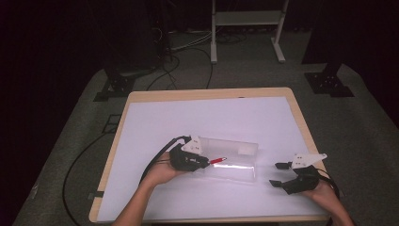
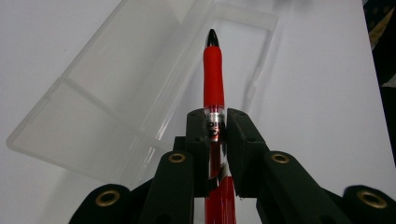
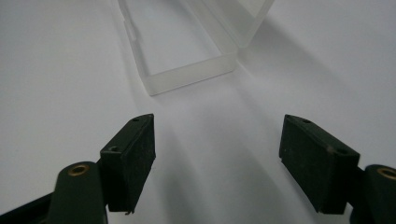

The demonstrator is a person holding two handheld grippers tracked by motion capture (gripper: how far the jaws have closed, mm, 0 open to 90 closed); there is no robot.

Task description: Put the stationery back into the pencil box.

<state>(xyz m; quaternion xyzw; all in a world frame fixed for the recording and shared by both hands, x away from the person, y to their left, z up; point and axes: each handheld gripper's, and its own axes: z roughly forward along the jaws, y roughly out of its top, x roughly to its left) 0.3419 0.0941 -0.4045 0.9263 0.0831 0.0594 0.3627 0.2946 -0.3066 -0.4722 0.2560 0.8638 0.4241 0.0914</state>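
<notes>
Pinching a red pen [image 2: 213, 84] by its barrel, the left tongs [image 1: 205, 162] aimed its tip into the open clear case [image 1: 235, 165] near the table's front edge; the right tongs [image 1: 277, 174] waited spread, clear of the case.

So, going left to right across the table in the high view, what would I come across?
Left hand-held gripper → red pen held in it → clear plastic case, lying open → right hand-held gripper, jaws apart.

Bright overhead light glares off the white table [image 1: 188, 117] while the room behind stays dark, soft shadows fall beneath the tongs, and all pictures look slightly soft.
</notes>
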